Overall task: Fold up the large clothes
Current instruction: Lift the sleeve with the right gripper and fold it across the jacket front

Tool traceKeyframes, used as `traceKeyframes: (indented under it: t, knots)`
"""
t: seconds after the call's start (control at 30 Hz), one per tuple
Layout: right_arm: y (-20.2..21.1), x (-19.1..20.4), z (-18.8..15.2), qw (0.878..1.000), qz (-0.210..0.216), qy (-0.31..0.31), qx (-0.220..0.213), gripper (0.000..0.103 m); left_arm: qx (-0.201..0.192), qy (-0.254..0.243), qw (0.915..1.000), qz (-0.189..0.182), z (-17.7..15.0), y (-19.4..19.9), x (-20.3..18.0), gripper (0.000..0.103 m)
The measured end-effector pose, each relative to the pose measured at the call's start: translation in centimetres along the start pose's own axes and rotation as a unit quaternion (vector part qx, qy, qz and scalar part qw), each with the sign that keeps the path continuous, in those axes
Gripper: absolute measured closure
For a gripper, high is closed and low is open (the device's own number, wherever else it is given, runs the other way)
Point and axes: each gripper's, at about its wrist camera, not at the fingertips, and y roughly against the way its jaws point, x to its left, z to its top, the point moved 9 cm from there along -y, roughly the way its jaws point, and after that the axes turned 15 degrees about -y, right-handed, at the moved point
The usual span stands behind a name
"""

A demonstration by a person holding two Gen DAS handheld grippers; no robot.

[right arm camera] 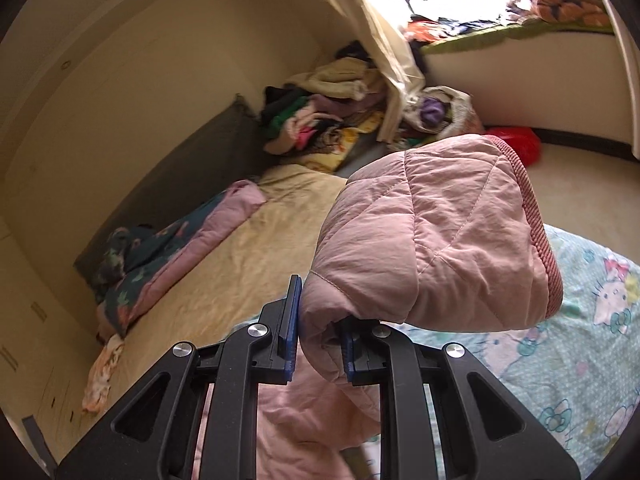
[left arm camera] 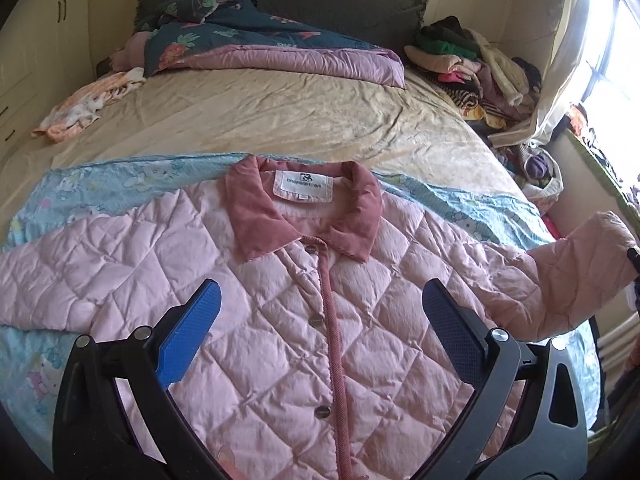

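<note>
Slippage threatens: the right gripper, clamped on the quilted pink jacket's puffy sleeve beside its collar, grips little, while the left gripper gapes empty above.

Through the left wrist camera I see my left gripper hovering above the pink quilted jacket, its blue pads spread wide with nothing between them. The jacket lies buttoned, front up, on a pale blue cartoon-print sheet across the bed, darker pink collar toward the headboard. Its sleeve at the picture's right is lifted off the bed.
</note>
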Motion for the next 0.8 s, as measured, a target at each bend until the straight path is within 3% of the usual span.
traceKeyframes:
  t: [0.4,0.8]
  knots:
    - [1.8,9.1,-4.2,0.994,0.065,0.082,0.022,0.087,-0.008,0.028,0.9996,-0.001,-0.8,1.4,4.2,0.008]
    - [0.4,15.9,-10.2,0.984,0.102,0.133,0.06,0.087,-0.023,0.059,0.998,0.002,-1.1,2.6,9.4,0.008]
